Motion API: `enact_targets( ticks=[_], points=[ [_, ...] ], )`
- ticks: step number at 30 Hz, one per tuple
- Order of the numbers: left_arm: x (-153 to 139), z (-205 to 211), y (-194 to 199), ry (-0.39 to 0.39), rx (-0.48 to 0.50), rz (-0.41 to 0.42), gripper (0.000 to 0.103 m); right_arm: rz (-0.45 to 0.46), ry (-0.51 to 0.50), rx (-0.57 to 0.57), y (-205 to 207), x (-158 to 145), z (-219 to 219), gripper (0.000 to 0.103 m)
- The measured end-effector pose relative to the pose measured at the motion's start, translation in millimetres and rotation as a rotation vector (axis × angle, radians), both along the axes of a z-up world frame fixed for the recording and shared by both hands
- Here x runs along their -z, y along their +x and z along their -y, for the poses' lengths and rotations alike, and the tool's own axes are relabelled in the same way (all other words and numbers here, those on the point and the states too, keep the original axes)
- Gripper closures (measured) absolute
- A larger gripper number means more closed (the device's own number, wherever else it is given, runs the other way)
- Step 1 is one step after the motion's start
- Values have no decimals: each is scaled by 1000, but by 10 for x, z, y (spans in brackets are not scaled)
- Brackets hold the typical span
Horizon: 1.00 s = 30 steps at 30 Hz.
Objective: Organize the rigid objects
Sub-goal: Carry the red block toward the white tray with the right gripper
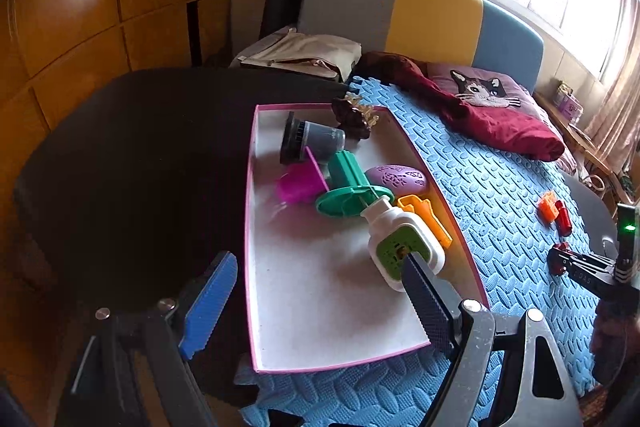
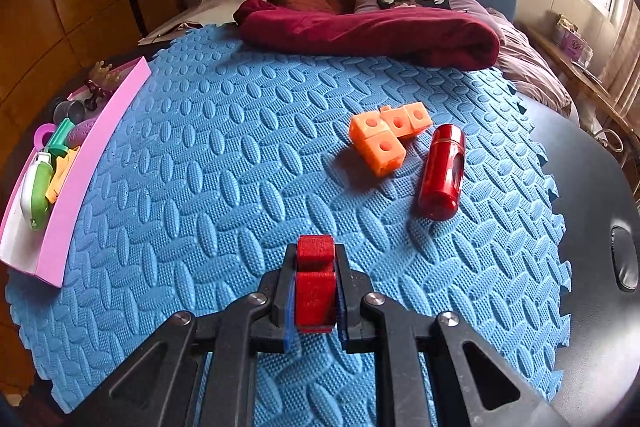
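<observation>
My right gripper (image 2: 315, 259) is shut on a red block (image 2: 315, 283), held above the blue foam mat (image 2: 208, 163); from the left wrist view it shows at the right edge, the red block (image 1: 558, 259) in its tips. Ahead on the mat lie orange linked cubes (image 2: 386, 137) and a red cylinder (image 2: 442, 173). My left gripper (image 1: 320, 275) hangs open over the near end of the pink-rimmed white tray (image 1: 320, 315), nothing between its fingers. The tray holds a white-and-green dispenser (image 1: 400, 247), a green spool (image 1: 352, 187), a magenta cup (image 1: 298, 183), a purple oval (image 1: 398, 179), an orange piece (image 1: 428, 219) and a grey cylinder (image 1: 316, 139).
A dark red blanket (image 2: 372, 27) and a cat cushion (image 1: 484, 91) lie at the mat's far end. The tray (image 2: 92, 163) stands at the mat's left edge beside a black surface (image 1: 140, 163). A dark round tabletop (image 2: 600, 227) borders the mat on the right.
</observation>
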<state>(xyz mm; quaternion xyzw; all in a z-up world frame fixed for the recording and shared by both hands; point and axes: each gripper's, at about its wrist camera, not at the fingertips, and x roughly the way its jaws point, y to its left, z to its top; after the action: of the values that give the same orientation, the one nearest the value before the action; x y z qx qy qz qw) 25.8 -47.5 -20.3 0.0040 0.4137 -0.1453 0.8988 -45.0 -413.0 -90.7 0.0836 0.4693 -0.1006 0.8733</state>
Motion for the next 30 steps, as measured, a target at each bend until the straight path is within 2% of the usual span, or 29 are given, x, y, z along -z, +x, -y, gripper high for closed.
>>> enact_targets(
  ticks=[7,10,15,19,24,30],
  points=[
    [28,-329,21,-12,-80,-5,18,12,51,-30,11,-13,-186,89],
    [71,-489,28,-13,-119,-16,18,14,22,-48,39,-11,-332,89],
    [130,-676,36,-12,-160,-28,18,21,80,-85,97,-46,-518,89],
    [165,-734,55,-18,-172,-34,18,79,108,-150,169,-245,-802,89],
    [198,-721,65,-21,-163,-43,18,121,34,-287,302,-455,-1351,89],
    [194,-727,71,-29,-158,-39,18,150,74,-302,346,-528,-1453,89]
  ],
)
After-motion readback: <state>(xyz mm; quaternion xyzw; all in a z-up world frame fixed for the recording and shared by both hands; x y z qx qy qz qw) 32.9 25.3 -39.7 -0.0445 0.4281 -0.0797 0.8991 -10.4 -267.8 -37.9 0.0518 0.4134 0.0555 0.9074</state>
